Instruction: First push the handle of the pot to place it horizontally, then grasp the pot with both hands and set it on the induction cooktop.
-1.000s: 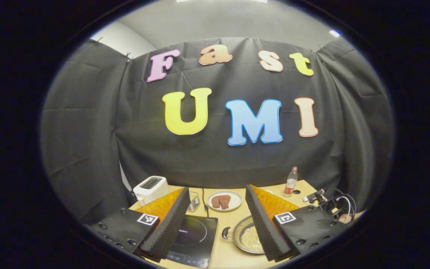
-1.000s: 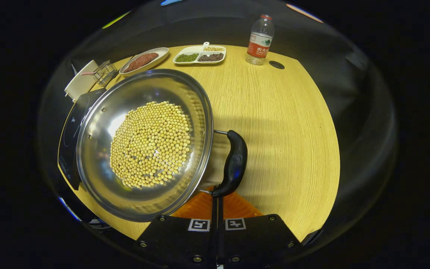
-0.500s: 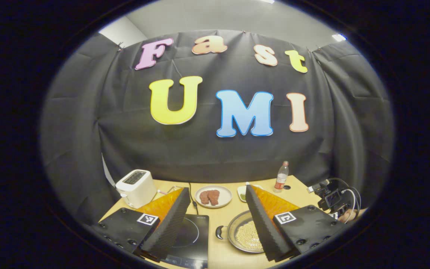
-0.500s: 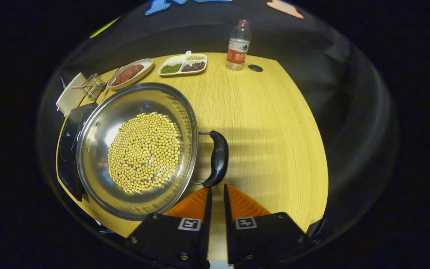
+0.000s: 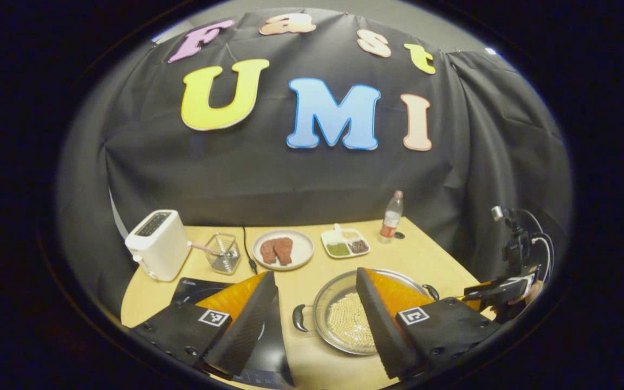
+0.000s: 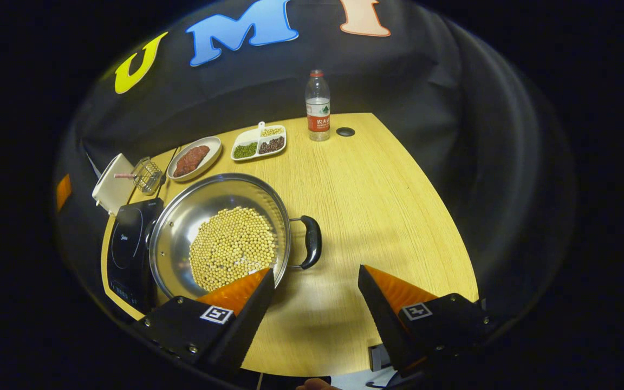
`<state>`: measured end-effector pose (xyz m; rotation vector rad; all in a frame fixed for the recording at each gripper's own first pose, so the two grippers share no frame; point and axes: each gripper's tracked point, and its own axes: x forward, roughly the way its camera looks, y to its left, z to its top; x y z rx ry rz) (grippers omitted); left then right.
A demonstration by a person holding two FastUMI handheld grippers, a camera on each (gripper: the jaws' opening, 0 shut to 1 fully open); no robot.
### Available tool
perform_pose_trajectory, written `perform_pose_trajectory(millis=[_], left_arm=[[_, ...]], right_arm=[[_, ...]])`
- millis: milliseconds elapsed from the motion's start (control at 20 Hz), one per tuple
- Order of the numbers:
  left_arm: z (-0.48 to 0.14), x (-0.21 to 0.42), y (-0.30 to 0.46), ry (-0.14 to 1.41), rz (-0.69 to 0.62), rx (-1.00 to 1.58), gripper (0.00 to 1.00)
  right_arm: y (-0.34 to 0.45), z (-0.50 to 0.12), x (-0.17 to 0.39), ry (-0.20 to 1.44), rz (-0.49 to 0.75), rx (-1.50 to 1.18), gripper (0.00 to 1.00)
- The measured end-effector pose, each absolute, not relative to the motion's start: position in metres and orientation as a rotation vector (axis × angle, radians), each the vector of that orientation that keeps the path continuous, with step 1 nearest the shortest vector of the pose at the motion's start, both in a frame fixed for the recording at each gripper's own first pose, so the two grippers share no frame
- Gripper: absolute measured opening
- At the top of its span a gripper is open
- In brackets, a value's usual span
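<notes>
My left gripper [image 5: 316, 281] is partly hiding the soybean pot [image 6: 220, 235]; my right gripper [image 6: 316, 276] is hovering near its handle [image 6: 311, 241]. Both are gaping wide, empty, beside the induction cooktop [image 6: 128, 244].

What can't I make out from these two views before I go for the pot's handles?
- Pot: in the left gripper view, the left gripper's finger covers part of its right side.
- Induction cooktop: the right gripper view has its near corner behind a finger of the right gripper; its panel markings are too small.
- Divided dish: contents too small to name.
- Whether the pot touches the cooktop's edge: unclear in both views.
</notes>
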<state>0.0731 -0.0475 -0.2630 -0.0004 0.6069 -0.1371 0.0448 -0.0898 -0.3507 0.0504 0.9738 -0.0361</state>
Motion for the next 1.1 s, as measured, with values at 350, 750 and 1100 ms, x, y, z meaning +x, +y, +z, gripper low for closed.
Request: perform_pose_trajectory(millis=[350, 750, 1100], left_arm=[[-0.352, 0.076, -0.056, 0.809, -0.191, -0.007, 0.96], [-0.420, 0.081, -0.042, 0.952, -0.159, -0.024, 0.98], [-0.454, 0.086, -0.037, 1.021, -0.145, -0.014, 0.96]], right_arm=[[-0.094, -0.363, 0.049, 1.009, -0.060, 0.082, 0.98], [-0.091, -0.377, 0.067, 1.023, -0.075, 0.074, 0.98], [-0.085, -0.391, 0.087, 1.031, -0.081, 0.067, 0.98]])
